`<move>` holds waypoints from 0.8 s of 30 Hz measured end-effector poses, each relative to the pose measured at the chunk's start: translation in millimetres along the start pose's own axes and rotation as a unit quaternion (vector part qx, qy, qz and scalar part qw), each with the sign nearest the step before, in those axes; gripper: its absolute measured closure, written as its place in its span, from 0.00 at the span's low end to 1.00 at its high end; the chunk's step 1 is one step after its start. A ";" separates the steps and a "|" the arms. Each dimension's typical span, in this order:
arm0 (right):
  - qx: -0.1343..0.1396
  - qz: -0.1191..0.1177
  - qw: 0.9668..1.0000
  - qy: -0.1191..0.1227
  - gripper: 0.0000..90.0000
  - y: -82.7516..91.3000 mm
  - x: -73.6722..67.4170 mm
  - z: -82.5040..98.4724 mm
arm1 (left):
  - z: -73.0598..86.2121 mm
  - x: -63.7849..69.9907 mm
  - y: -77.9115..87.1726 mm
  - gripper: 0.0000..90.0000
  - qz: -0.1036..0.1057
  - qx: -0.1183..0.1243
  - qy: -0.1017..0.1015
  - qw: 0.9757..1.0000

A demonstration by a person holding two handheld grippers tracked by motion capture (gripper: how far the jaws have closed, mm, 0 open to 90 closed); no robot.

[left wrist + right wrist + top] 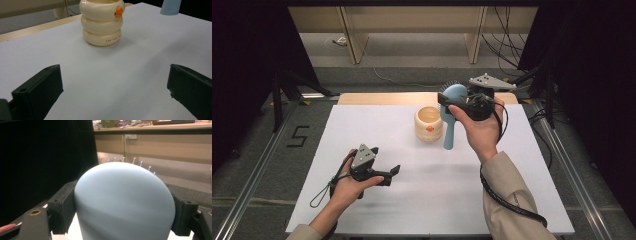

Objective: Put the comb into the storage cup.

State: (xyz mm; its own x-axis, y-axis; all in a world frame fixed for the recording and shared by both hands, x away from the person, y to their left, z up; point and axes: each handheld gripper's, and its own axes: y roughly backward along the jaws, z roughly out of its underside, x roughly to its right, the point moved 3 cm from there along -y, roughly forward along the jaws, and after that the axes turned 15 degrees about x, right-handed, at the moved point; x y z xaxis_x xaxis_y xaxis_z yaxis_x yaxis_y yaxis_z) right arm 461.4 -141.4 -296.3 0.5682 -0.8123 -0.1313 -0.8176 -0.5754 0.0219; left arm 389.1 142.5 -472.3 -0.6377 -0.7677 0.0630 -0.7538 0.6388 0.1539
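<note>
Right gripper has its jaws clamped on the head of the blue hairbrush, handle hanging down just beside the cream ringed cup. I'd line the handle over the cup's mouth before lowering. Left gripper waits near the surface, jaws wide apart, holding nothing.

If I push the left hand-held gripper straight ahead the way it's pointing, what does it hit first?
Probably the cream cup. The left hand-held gripper has open jaws over bare white table, and the cup stands ahead, slightly left of centre; it might just graze it.
</note>
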 end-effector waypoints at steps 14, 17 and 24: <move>-0.005 -0.002 1.000 0.001 0.25 -12.1 0.8 -3.1 | 1.4 -4.1 -0.1 0.00 -0.001 -0.003 0.004 1.000; -0.005 0.001 1.000 0.002 0.25 -14.0 2.7 -4.1 | 0.4 -3.8 0.4 0.00 -0.001 -0.001 0.004 1.000; -0.007 0.002 1.000 0.002 0.25 -18.3 3.9 -4.8 | 0.3 -4.3 0.5 0.00 -0.002 0.000 0.005 1.000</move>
State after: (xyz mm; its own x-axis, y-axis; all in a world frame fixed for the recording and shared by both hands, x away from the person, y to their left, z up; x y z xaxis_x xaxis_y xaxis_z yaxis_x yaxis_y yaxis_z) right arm 479.0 -134.6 -292.4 0.5652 -0.8150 -0.1278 -0.8186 -0.5733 0.0358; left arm 391.4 146.1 -472.8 -0.6338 -0.7701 0.0724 -0.7557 0.6364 0.1544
